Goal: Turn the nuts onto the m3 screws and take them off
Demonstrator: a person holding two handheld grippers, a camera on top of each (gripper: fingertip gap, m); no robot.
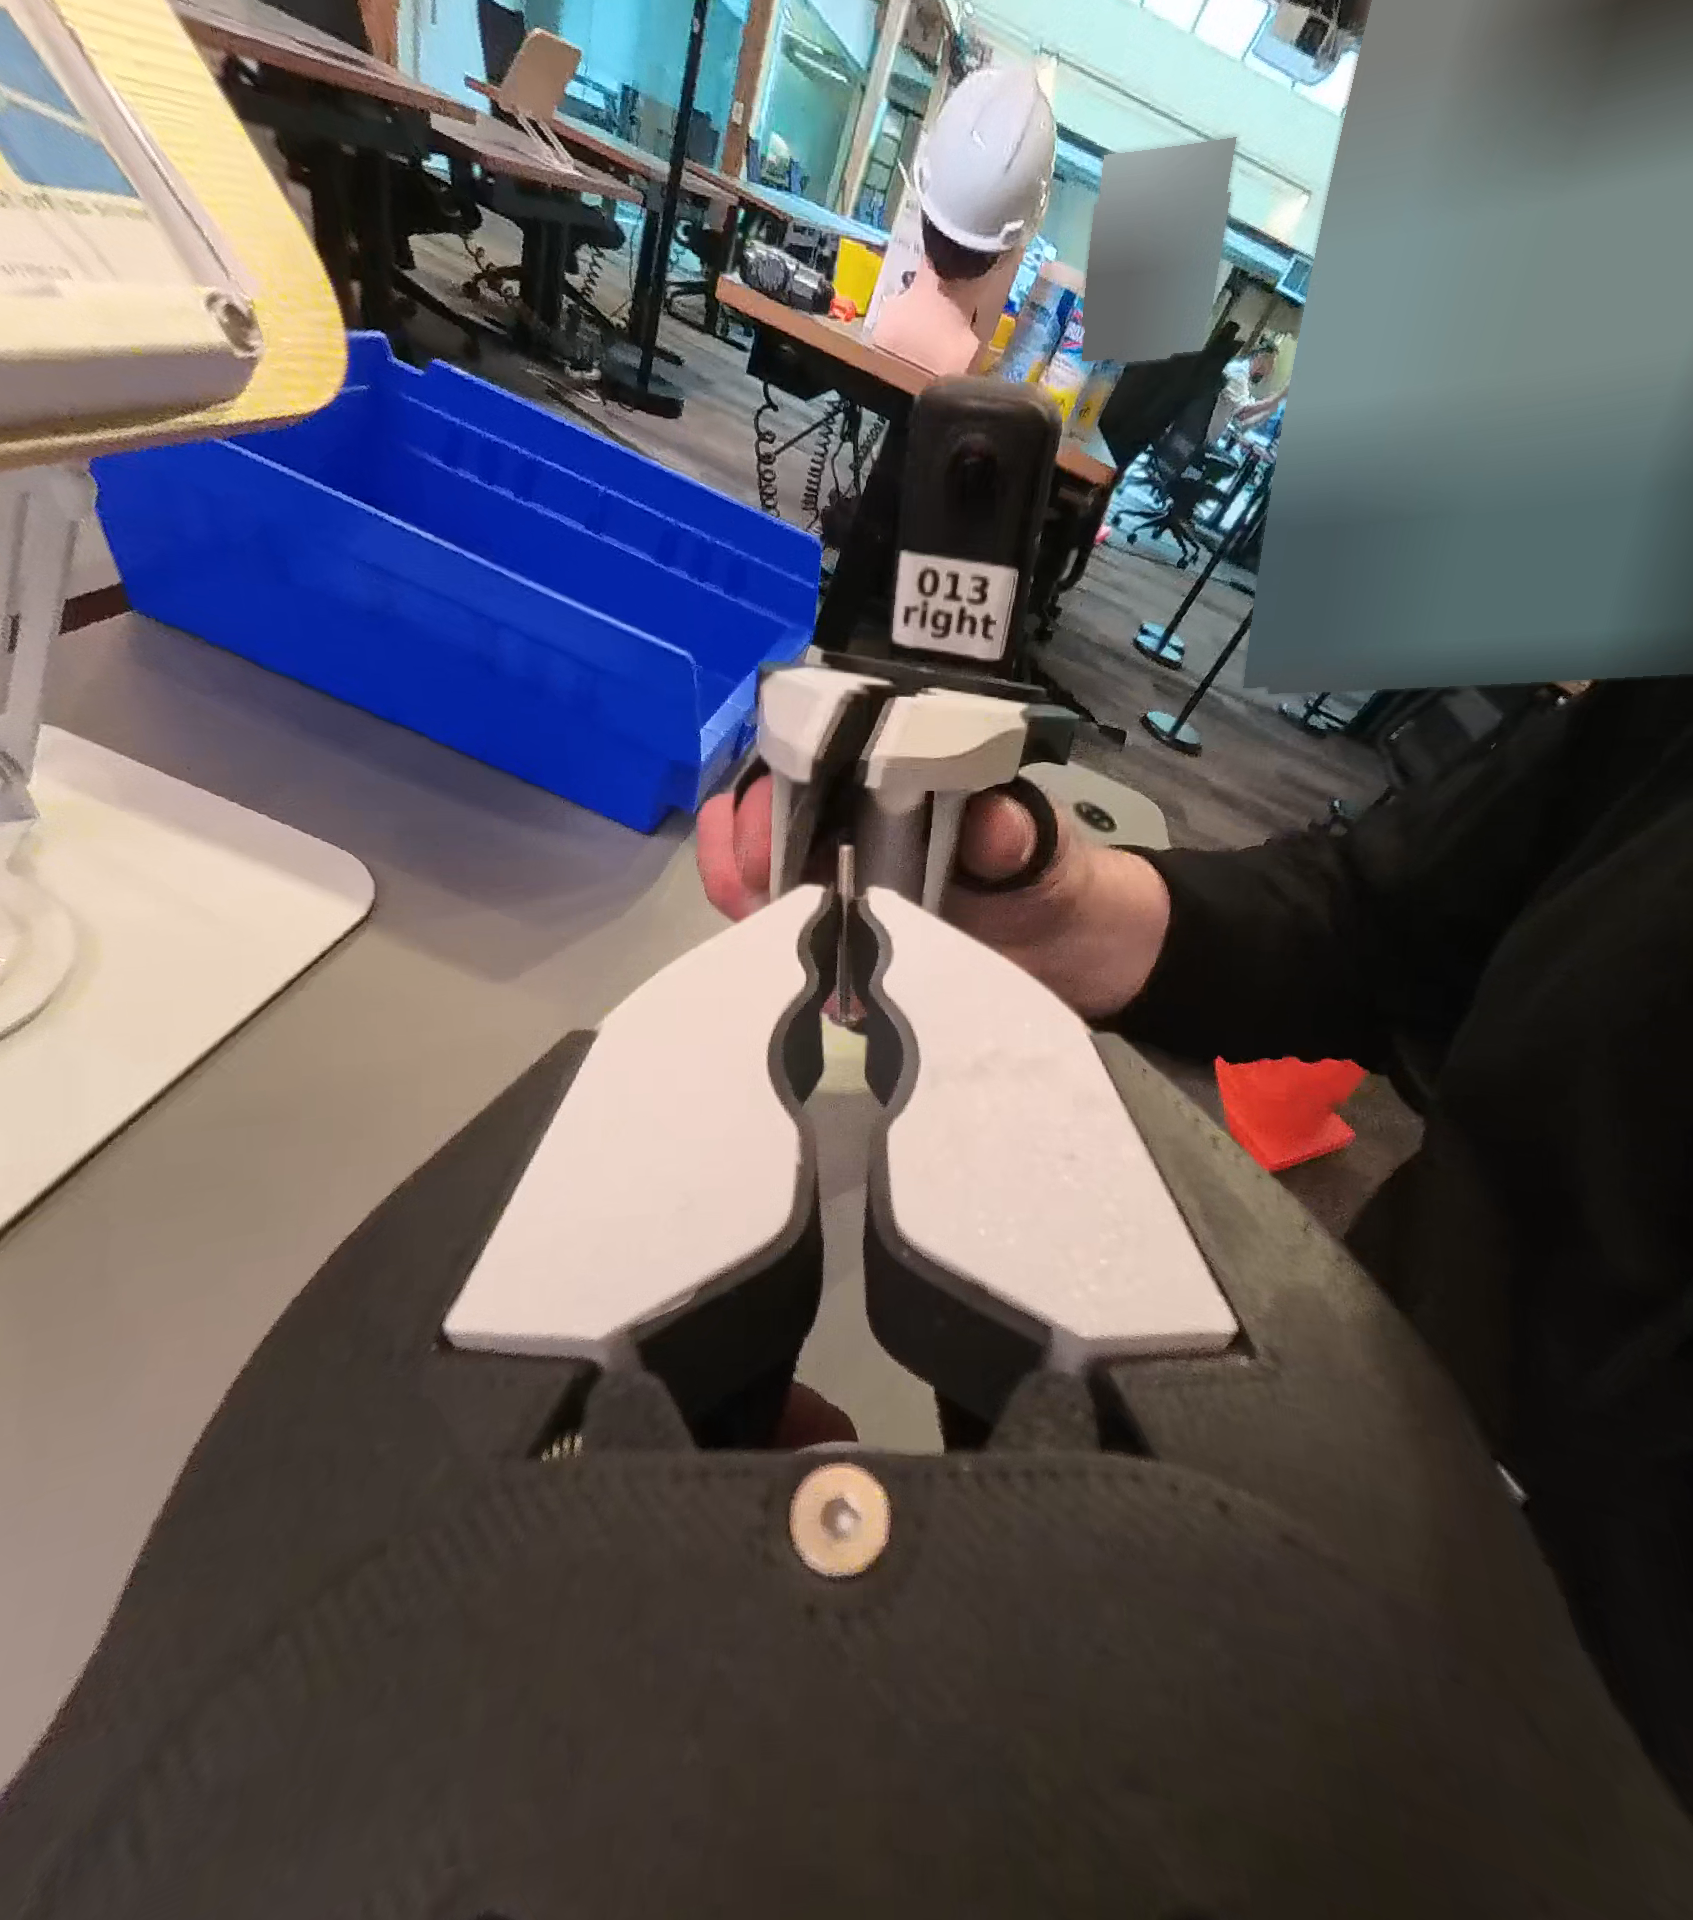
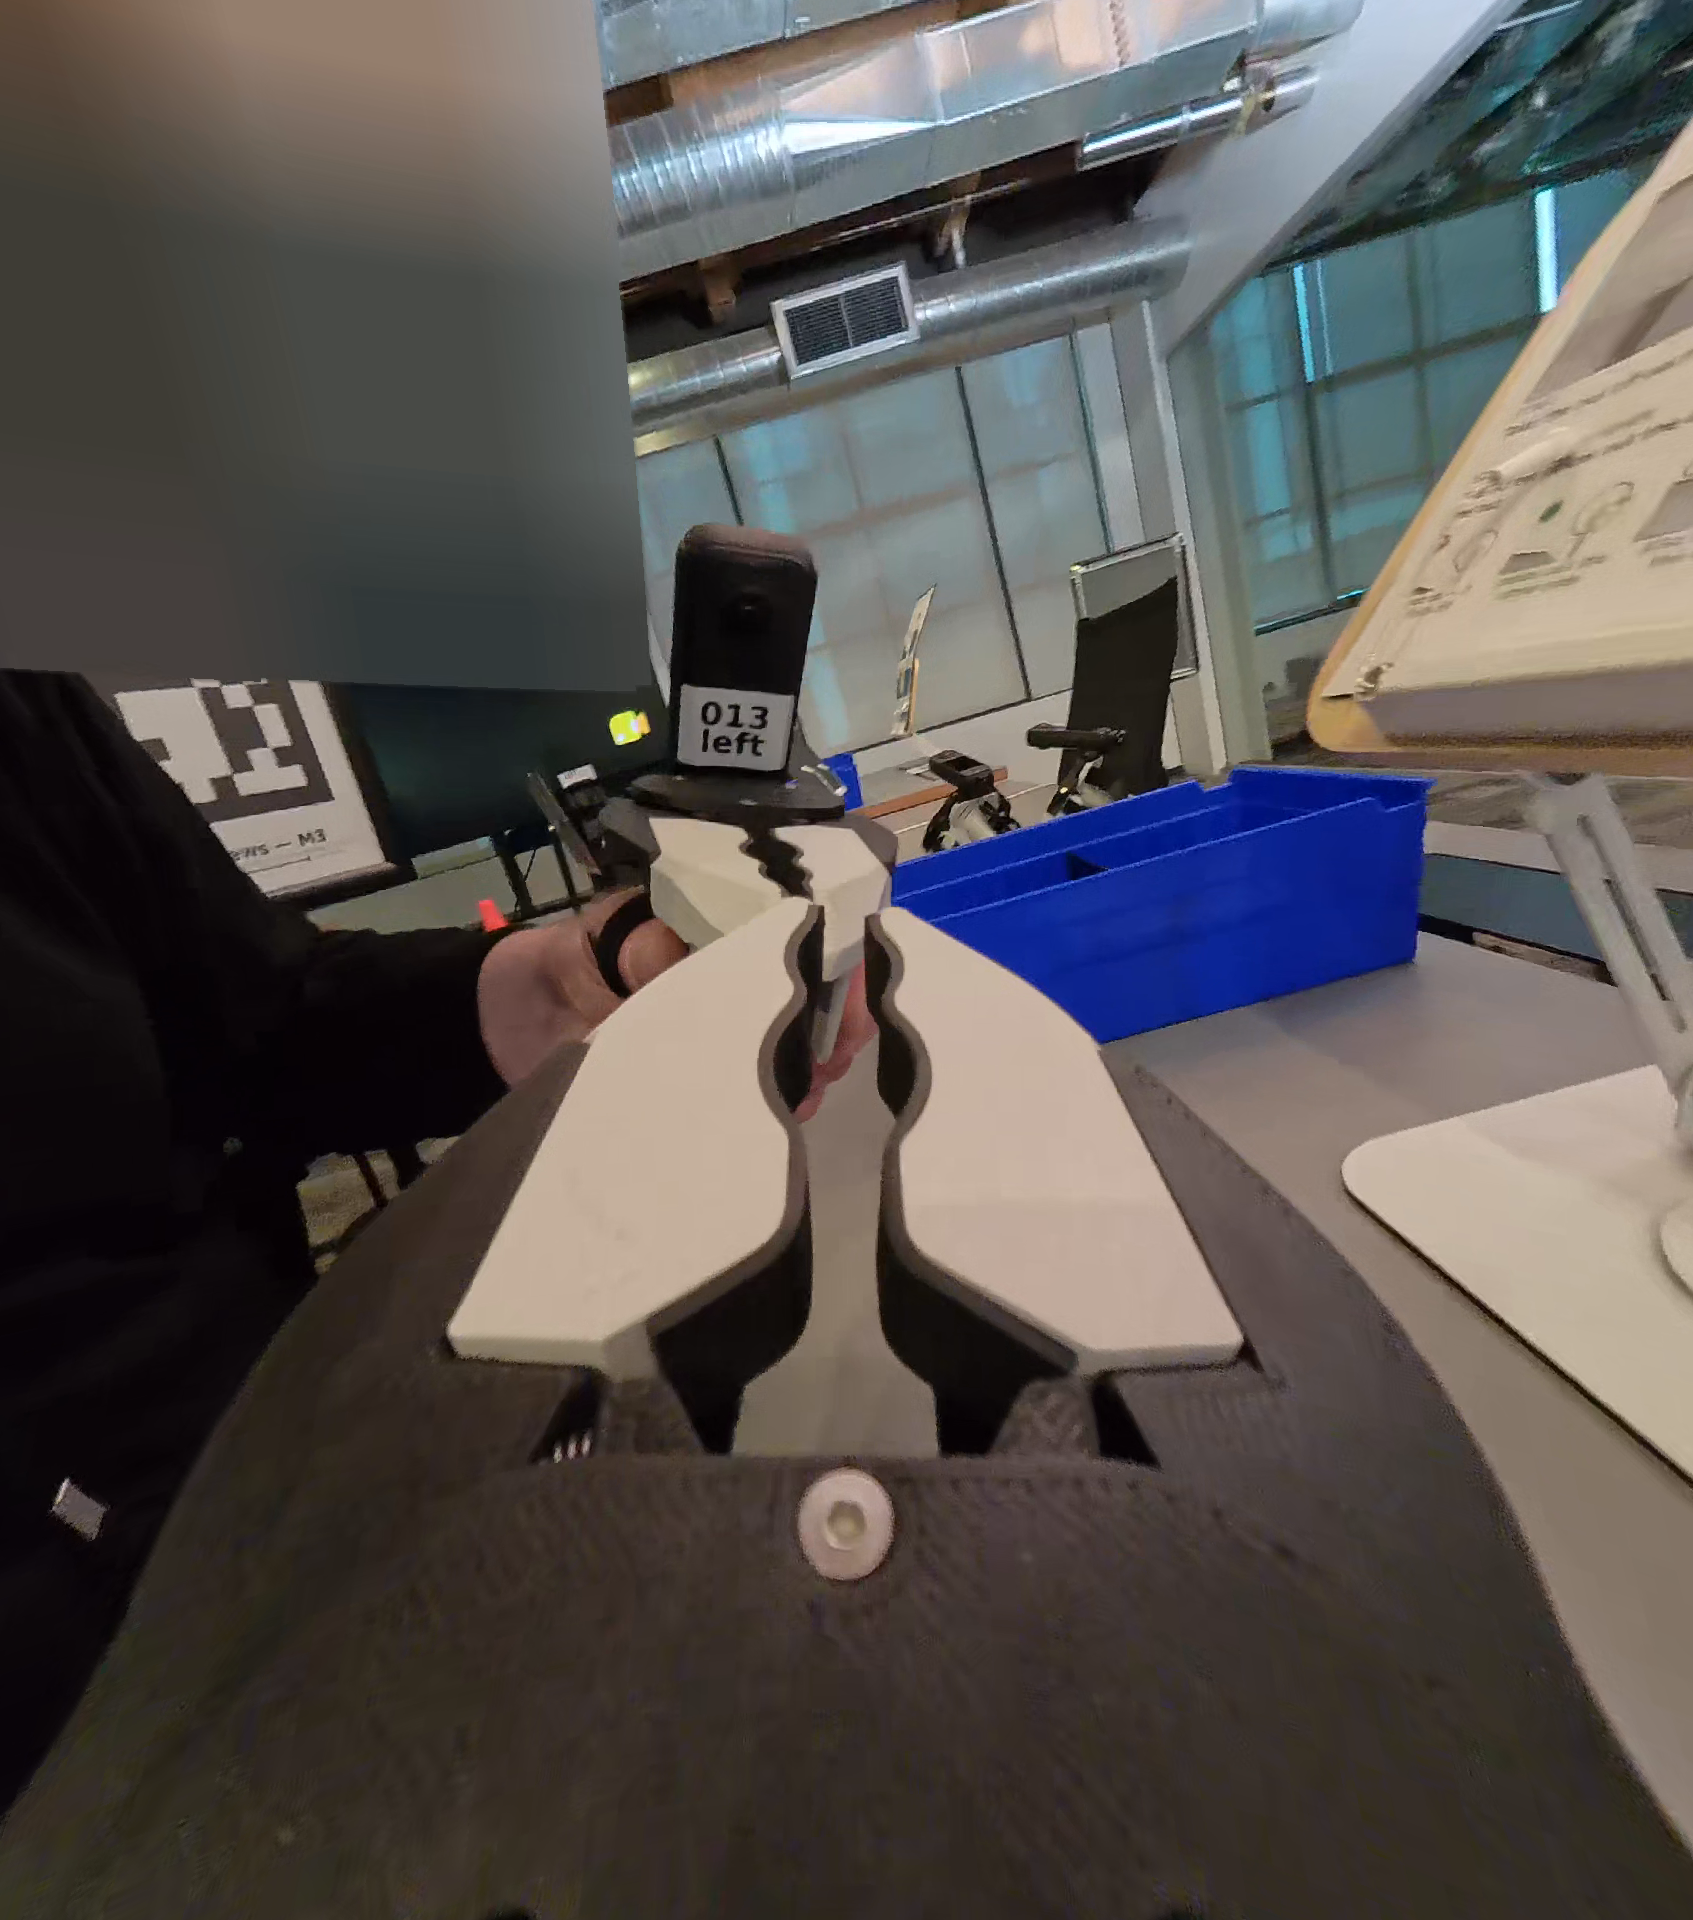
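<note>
My left gripper point(image 1: 843, 909) fills the foreground of the left wrist view, shut on a thin metal m3 screw point(image 1: 844, 935) that stands upright between its tips. My right gripper point(image 1: 847, 800) faces it from just beyond, its fingers slightly apart around the screw's upper tip. No nut can be made out. In the right wrist view my right gripper point(image 2: 840, 925) shows a narrow gap with nothing visible in it, and the left gripper point(image 2: 782, 878) sits right behind its tips with the jaws closed. The screw is hidden there.
A blue plastic bin point(image 1: 457, 582) point(image 2: 1185, 914) stands on the grey table point(image 1: 198, 1351) behind the grippers. A white stand holding a printed sheet point(image 1: 42, 208) point(image 2: 1600, 520) has its base plate point(image 1: 146, 935) beside them. A small orange block point(image 1: 1289, 1112) lies near the person's dark sleeve point(image 1: 1341, 935). The tips of both grippers are at nearly the same place.
</note>
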